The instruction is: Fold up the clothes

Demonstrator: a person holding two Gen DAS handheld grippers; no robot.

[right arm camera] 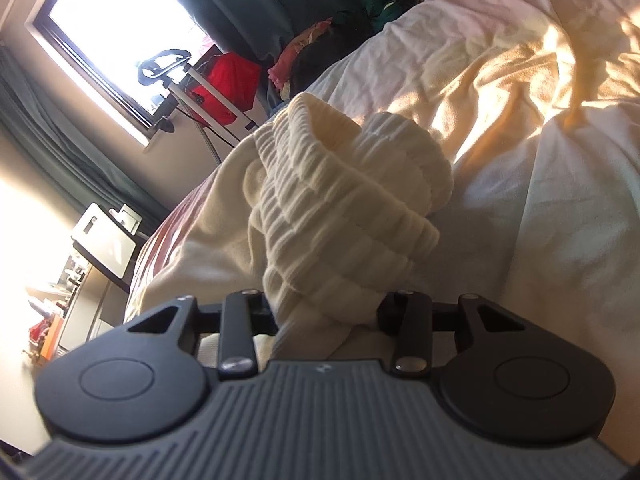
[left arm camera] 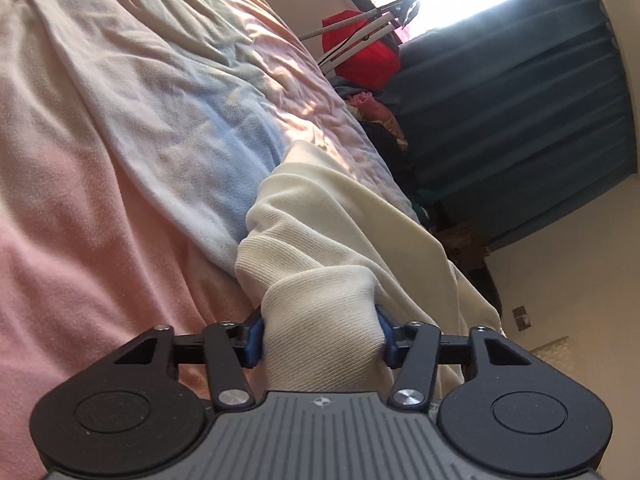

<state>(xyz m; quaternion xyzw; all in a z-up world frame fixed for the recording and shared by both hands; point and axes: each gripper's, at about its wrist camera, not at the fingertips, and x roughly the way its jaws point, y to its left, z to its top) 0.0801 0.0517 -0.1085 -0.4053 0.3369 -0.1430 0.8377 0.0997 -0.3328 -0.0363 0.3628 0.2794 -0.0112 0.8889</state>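
A cream knit garment (left arm camera: 320,216) lies stretched across the bed. My left gripper (left arm camera: 320,340) is shut on a bunched fold of its plain cream fabric; the blue fingertips (left arm camera: 252,340) press in from both sides. In the right wrist view the garment's ribbed elastic band (right arm camera: 348,200) is gathered and bunched. My right gripper (right arm camera: 326,316) is shut on that ribbed end, which hides the fingertips. Both hold the cloth just above the bed.
The bed is covered by a pink, blue and cream blanket (left arm camera: 120,160) and a pale sheet (right arm camera: 540,160). A pile of clothes with a red item (left arm camera: 360,52) lies beyond the bed by teal curtains (left arm camera: 520,120). A window (right arm camera: 120,20) and a cluttered desk (right arm camera: 80,260) are nearby.
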